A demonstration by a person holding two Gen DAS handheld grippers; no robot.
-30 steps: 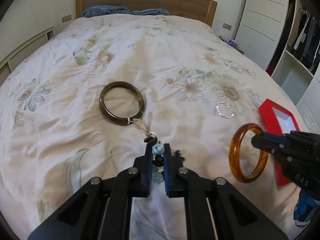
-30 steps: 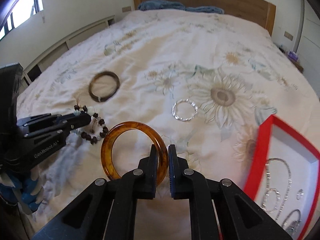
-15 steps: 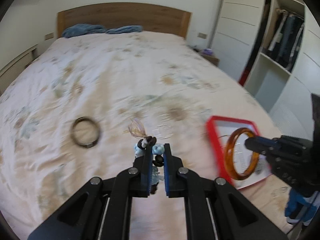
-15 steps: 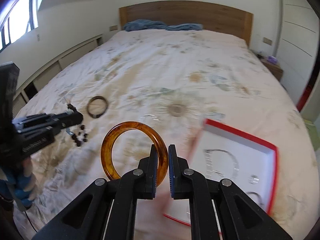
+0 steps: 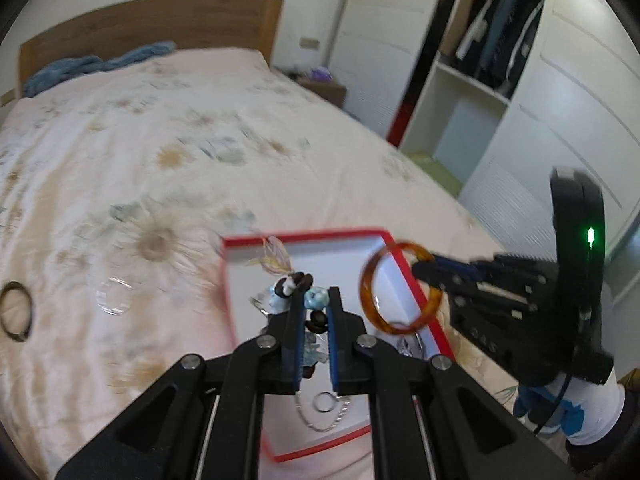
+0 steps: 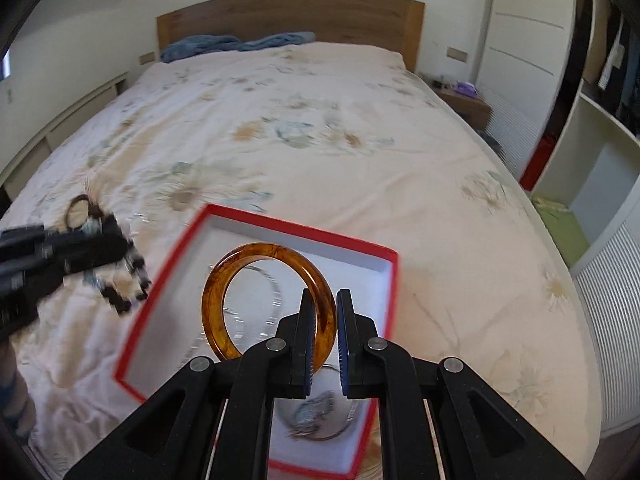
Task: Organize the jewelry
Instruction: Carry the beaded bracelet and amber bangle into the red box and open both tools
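Floral bedspread point(image 5: 120, 152) fills the left wrist view: your left gripper point(image 5: 314, 304) is clenched on the beaded bracelet point(image 5: 304, 292) over the red-rimmed box point(image 5: 420, 300) near the bed's right edge, so lower until the beads hang inside the rim before letting go. Right wrist view: your right gripper point(image 6: 323, 308) is clamped on the amber bangle point(image 6: 224, 276), upright over the box point(image 6: 300, 232) holding silver chains point(image 6: 256, 320); tilt it flat and set it on bare lining, clear of them.
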